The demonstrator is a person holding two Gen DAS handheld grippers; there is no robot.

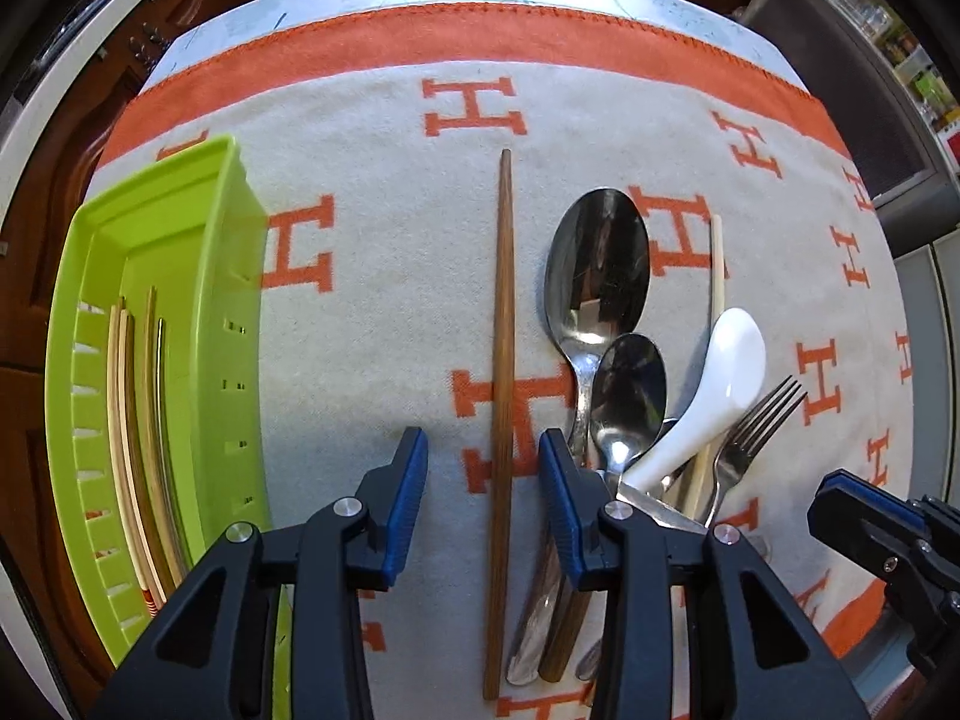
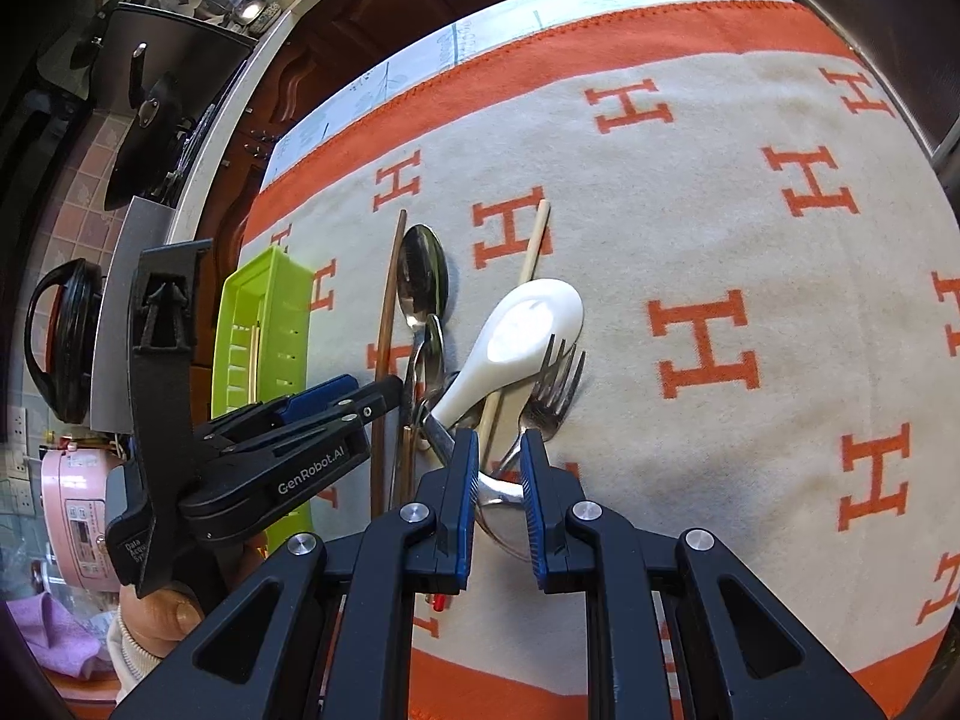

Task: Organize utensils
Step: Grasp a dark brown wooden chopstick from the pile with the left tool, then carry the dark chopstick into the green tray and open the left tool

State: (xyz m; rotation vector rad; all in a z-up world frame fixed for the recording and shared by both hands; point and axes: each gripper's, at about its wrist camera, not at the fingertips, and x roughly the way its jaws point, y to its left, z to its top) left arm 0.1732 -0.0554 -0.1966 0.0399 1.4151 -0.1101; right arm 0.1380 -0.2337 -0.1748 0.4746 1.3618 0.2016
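A dark wooden chopstick [image 1: 503, 330] lies lengthwise on the cloth. My left gripper [image 1: 483, 468] points straight down over it, open, one blue pad on each side and a gap at both. Just right of it is a pile: a large metal spoon [image 1: 600, 258], a small spoon [image 1: 630, 384], a white ceramic spoon [image 1: 732, 354], a fork [image 1: 756, 426] and a pale chopstick [image 1: 717, 264]. My right gripper [image 2: 499, 474] hovers over the pile's near end, nearly shut, with a narrow slit and nothing gripped. The green tray [image 1: 180, 192] on the left holds several chopsticks [image 1: 135, 420].
A beige cloth [image 2: 750, 228] with orange H marks covers the table, with bare cloth to the right of the fork [image 2: 552, 384]. Left of the table edge are a black kettle [image 2: 60, 342], a pink appliance [image 2: 78, 516] and dark cabinets. A hand [image 2: 156, 618] holds the left gripper [image 2: 384, 387].
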